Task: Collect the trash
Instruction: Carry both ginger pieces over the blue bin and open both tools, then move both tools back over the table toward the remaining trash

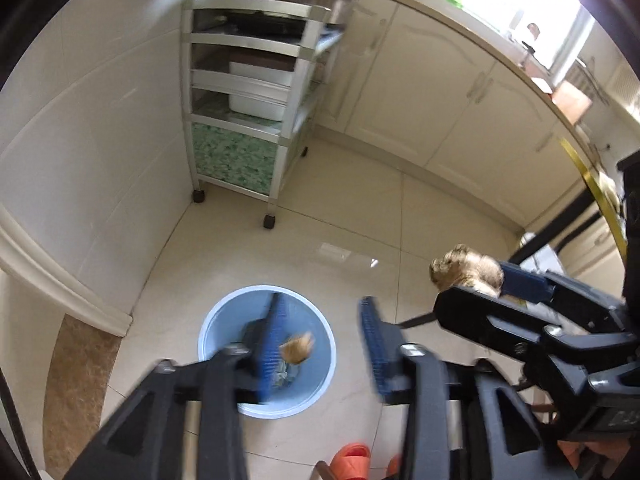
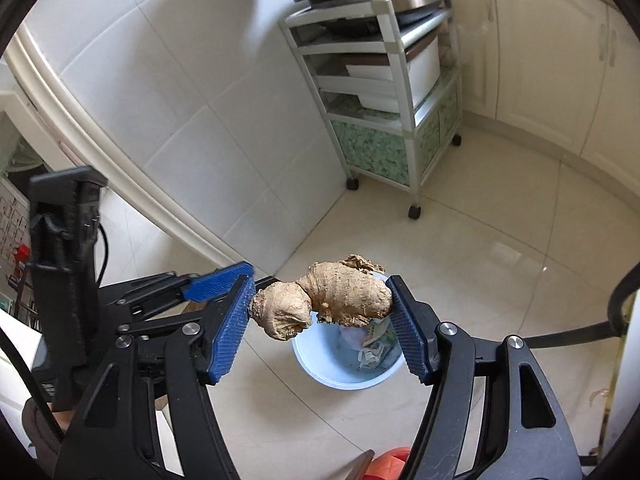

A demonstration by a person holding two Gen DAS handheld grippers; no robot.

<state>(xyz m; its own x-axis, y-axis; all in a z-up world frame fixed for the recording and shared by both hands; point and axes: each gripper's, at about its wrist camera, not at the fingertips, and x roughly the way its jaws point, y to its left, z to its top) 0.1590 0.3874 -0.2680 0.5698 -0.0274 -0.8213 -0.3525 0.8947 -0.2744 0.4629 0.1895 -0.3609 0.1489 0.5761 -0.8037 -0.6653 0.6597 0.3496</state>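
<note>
A light blue bin [image 1: 224, 320] stands on the tiled floor and also shows in the right wrist view [image 2: 348, 376], with crumpled paper inside. My left gripper [image 1: 324, 344] is open above the bin, and a small brown piece of trash [image 1: 298, 350] is blurred in the air between its blue pads over the bin's mouth. My right gripper [image 2: 322, 320] is shut on a knobbly ginger root [image 2: 328, 298], held above and beside the bin. The same ginger root [image 1: 464, 268] shows at the right of the left wrist view.
A wheeled metal shelf cart [image 1: 248, 96] with white tubs stands against the tiled wall. Cream cabinets [image 1: 440, 92] run along the right. Orange slippers [image 1: 352, 460] lie on the floor near the bottom edge.
</note>
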